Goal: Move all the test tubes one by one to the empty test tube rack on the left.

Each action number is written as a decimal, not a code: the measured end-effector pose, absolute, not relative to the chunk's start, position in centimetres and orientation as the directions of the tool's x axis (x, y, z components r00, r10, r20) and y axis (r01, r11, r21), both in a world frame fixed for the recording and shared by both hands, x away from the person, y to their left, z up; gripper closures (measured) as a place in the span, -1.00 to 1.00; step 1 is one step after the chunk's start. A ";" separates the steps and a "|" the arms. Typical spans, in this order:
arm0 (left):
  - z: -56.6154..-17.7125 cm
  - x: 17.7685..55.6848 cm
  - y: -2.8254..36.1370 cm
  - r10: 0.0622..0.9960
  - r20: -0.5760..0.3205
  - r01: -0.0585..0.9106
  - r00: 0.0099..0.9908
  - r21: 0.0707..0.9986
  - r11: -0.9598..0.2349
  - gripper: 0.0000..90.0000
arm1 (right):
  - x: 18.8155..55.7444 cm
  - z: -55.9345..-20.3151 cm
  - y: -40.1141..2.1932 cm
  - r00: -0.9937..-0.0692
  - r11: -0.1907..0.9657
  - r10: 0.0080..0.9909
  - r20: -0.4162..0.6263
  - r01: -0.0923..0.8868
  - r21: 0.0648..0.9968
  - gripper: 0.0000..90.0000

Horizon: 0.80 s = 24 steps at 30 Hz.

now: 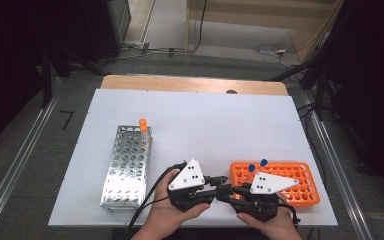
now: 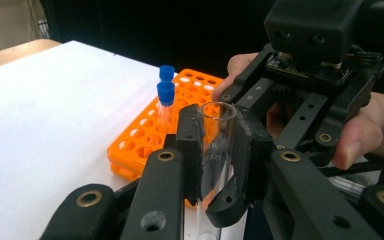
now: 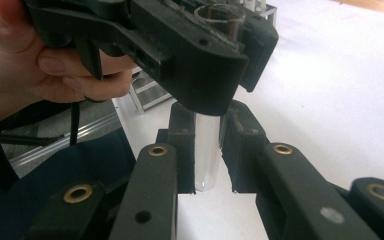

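Observation:
A clear, uncapped test tube [image 2: 217, 120] stands upright between both grippers above the table's front edge. My left gripper [image 2: 219, 160] is shut on it just below its open rim. My right gripper [image 3: 207, 145] is shut on the tube's lower part [image 3: 206, 170], and its rounded bottom hangs a little above the white table. In the high view the left gripper [image 1: 219, 181] and right gripper [image 1: 225, 191] meet tip to tip, each in a hand. In the right gripper view the left gripper [image 3: 225, 30] sits directly above my jaws.
An orange rack [image 1: 300, 172] at the front right holds two blue-capped tubes [image 1: 251, 168] [image 1: 263, 162] at its left end. A metal rack [image 1: 127, 167] at the left has one orange-capped tube [image 1: 143, 124] at its far end. The white table sheet [image 1: 205, 120] stretches behind.

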<state>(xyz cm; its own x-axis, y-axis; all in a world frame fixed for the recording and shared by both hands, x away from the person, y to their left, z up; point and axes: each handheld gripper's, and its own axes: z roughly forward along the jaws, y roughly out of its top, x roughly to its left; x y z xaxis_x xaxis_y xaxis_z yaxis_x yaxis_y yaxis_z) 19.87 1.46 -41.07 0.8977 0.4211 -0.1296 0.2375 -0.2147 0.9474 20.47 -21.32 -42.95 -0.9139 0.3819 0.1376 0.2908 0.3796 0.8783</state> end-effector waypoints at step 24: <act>-39.5 21.9 6.8 0.589 -0.119 0.232 0.799 0.965 -0.119 0.72 | 21.5 -40.2 -25.0 -0.888 0.296 0.438 0.137 0.286 0.911 -1.00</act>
